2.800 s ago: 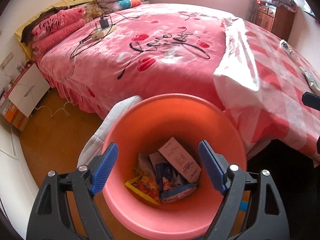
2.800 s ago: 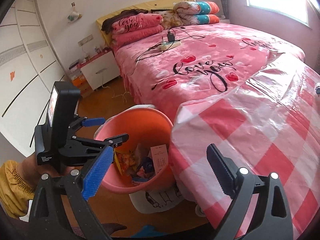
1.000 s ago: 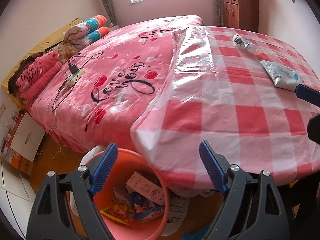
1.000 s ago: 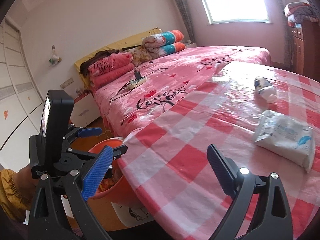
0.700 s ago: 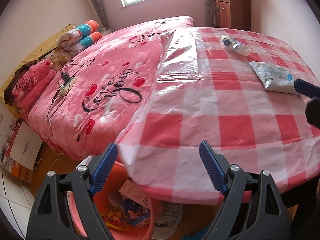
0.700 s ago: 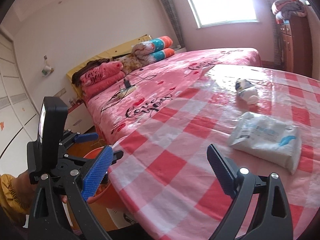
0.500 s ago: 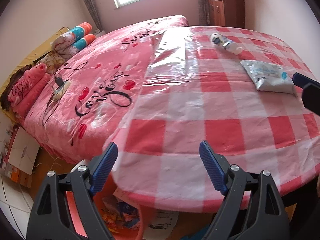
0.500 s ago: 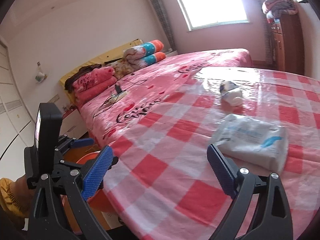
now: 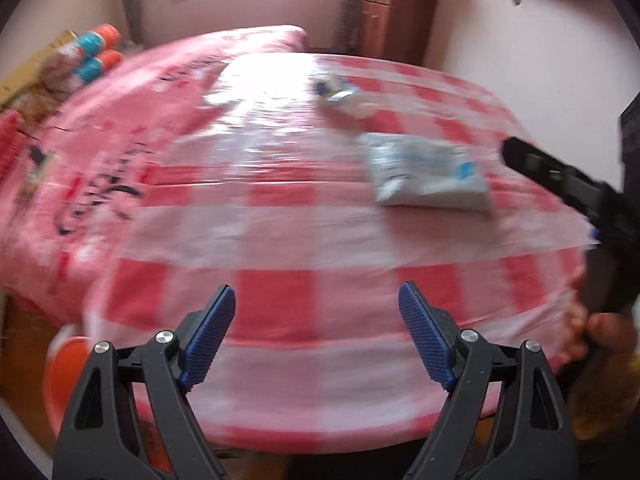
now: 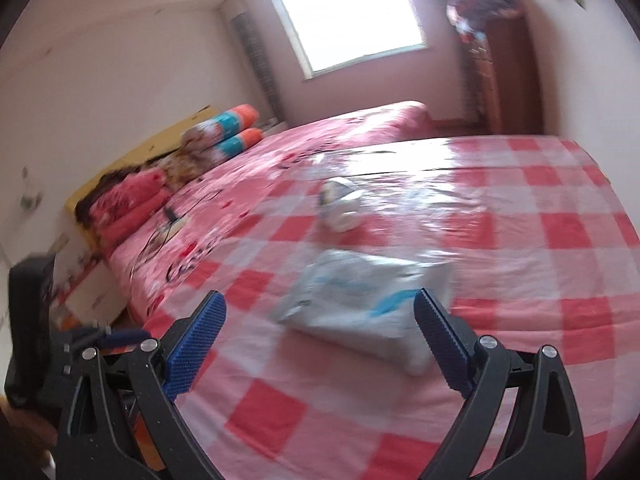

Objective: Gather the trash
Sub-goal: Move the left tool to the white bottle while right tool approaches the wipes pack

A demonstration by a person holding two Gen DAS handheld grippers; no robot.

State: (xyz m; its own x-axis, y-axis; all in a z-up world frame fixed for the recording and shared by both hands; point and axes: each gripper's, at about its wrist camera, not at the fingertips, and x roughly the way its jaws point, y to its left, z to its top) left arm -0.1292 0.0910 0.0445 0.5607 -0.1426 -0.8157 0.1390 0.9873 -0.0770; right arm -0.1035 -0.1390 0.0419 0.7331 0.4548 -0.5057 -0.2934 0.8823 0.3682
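Observation:
A white plastic packet with blue print lies on the red-and-white checked table cover; it also shows in the left wrist view. Beyond it lies a small white bottle, seen too in the left wrist view. My right gripper is open, its fingers either side of the packet's near end, just short of it. My left gripper is open and empty above the table's near edge. The orange trash bucket peeks out at lower left, below the table. Both views are blurred.
A bed with a pink heart blanket stands left of the table, with rolled quilts at its head. A wooden cabinet stands at the far wall. The right gripper's body shows at the left view's right edge.
Both grippers have risen from the bucket and swung right over the checked table. The right gripper has closed in on the white packet. The bucket has slid out to the lower left.

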